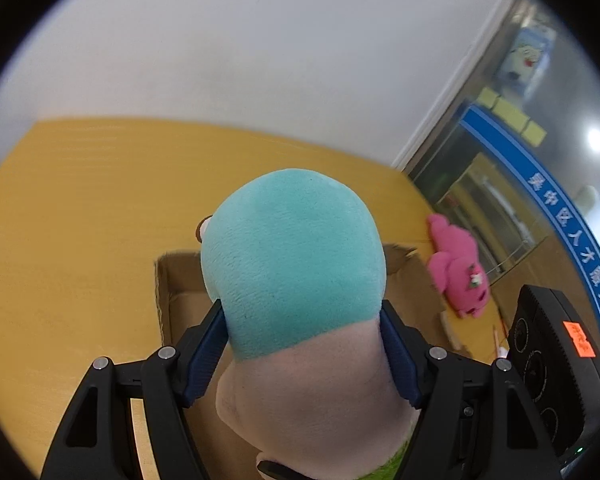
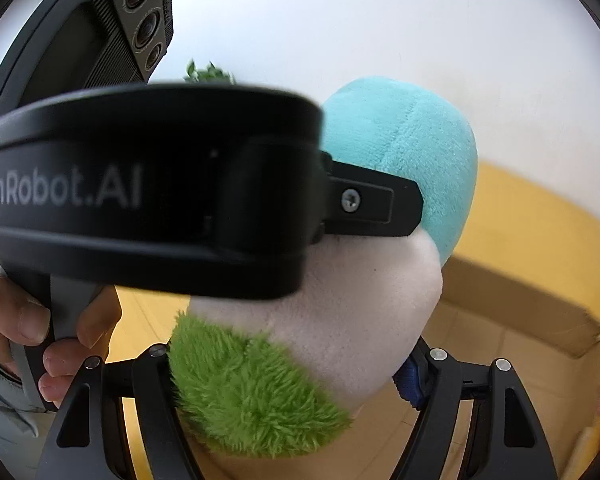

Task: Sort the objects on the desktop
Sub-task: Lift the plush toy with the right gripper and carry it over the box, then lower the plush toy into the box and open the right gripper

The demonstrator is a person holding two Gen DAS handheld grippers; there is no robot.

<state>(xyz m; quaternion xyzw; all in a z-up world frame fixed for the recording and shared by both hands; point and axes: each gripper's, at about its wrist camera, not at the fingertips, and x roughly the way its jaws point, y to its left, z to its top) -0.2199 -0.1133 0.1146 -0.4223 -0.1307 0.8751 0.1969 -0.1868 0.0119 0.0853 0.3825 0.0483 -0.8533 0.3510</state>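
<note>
A big plush toy (image 1: 296, 248) with a teal top, a white body and a green fuzzy patch (image 2: 252, 396) hangs above an open cardboard box (image 1: 168, 280). My left gripper (image 1: 300, 312) is shut on it, its blue pads (image 1: 206, 356) pressing both sides where teal meets white. My right gripper (image 2: 288, 368) is shut on the toy's lower part, the white and green plush filling the space between its fingers. In the right wrist view the left gripper's black body (image 2: 140, 188) crosses in front and hides much of the toy.
A pink plush toy (image 1: 456, 276) lies on the yellow table (image 1: 80, 200) just right of the box. The right gripper's body (image 1: 548, 360) is close on the right. A person's hand (image 2: 20, 320) holds the left gripper's handle. A white wall stands behind.
</note>
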